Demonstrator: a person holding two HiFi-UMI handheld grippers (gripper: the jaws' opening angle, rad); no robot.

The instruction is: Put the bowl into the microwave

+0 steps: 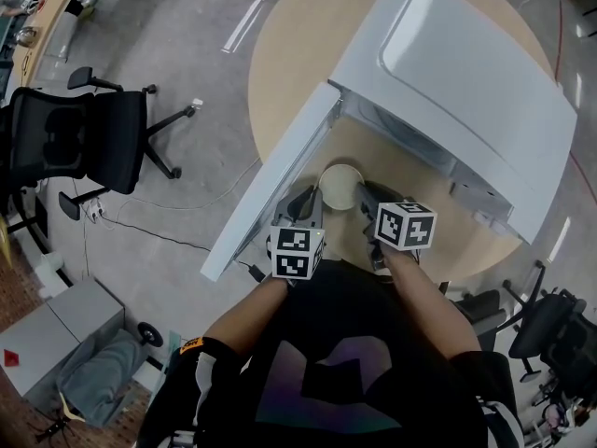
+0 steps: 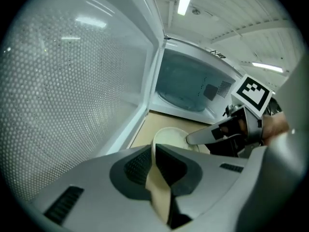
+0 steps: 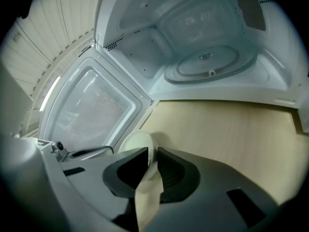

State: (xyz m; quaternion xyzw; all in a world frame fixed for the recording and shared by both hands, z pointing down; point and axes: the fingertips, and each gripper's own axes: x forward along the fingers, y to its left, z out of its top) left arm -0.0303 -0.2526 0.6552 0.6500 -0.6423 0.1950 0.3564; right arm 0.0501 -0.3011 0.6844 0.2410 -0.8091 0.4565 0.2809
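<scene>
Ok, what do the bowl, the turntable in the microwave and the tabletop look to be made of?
The bowl is cream and smooth, with a thin rim and a soft sheen: ceramic or hard plastic, I can't tell which. The turntable looks like clear glass, see-through with a moulded rim. The tabletop has a pale, even, wood-look surface, probably laminate.

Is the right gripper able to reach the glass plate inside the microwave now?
Probably yes. The door is wide open and nothing visible stands between the right gripper and the glass plate. It is shut on the bowl, as is the left gripper, so both would move together.
</scene>
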